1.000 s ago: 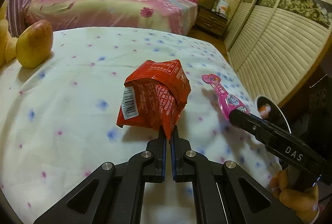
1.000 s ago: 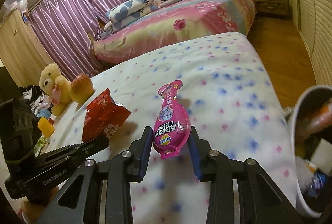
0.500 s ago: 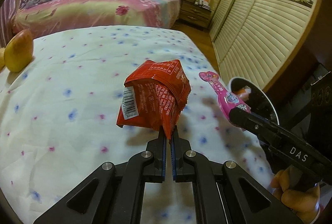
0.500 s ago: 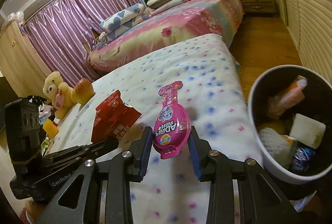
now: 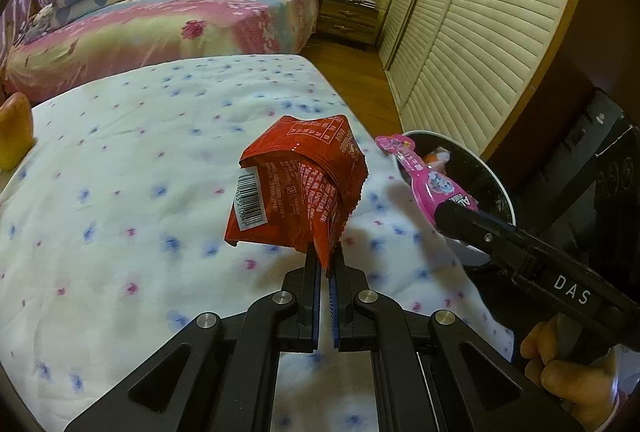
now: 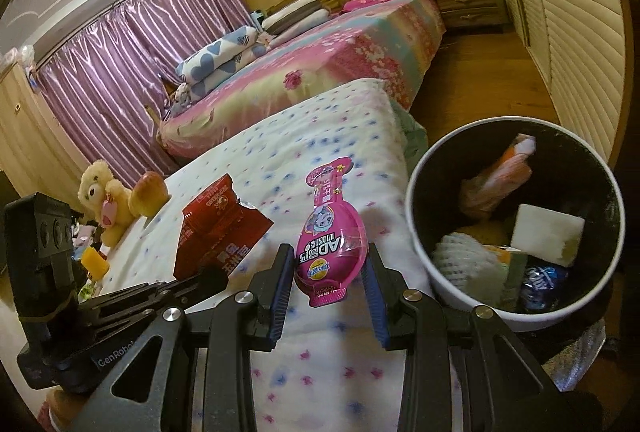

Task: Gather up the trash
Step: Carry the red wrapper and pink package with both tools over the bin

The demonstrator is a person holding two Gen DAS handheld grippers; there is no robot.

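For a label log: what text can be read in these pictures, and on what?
"DAS": right gripper arm.
"GenRobo", cut off: left gripper body.
"AD", upside down: pink pouch; remaining print unreadable.
Barcode digits, roughly "05321004": red wrapper; other print too small.

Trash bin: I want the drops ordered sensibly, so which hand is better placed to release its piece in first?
Right. The right gripper, holding the pink pouch, sits beside the trash bin; the left gripper with its red wrapper hangs farther off, over the bed.
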